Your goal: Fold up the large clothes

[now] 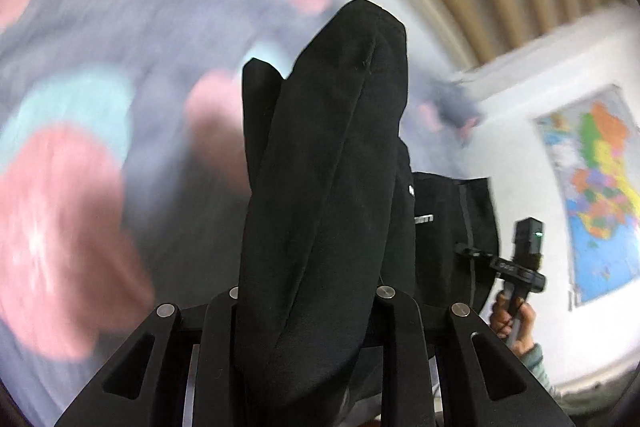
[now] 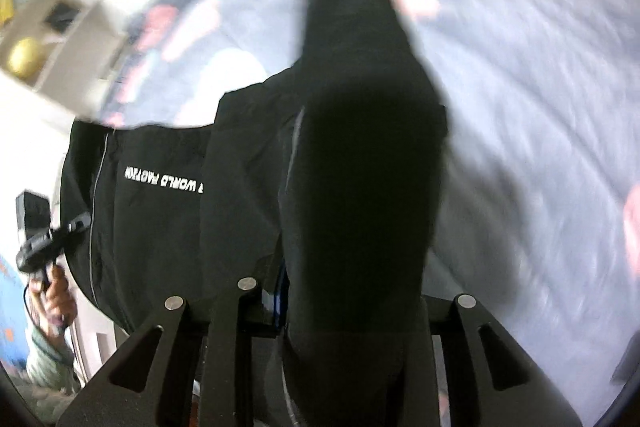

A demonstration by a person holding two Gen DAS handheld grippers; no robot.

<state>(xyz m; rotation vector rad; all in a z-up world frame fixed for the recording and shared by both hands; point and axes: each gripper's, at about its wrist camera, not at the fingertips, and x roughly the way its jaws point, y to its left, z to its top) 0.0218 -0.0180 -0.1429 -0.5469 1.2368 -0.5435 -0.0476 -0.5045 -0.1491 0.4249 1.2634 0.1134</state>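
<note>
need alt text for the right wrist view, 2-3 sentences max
A black garment fills the middle of the view, bunched between the right gripper fingers and hanging toward a blurred grey bedspread with pink patches. At left, white lettering runs across the fabric, and the left hand grips the other gripper's handle.

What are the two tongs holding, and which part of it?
Both tongs grip one black jacket. The left tongs and right tongs each pinch a bunched fold of cloth; which part of the jacket cannot be told.
</note>
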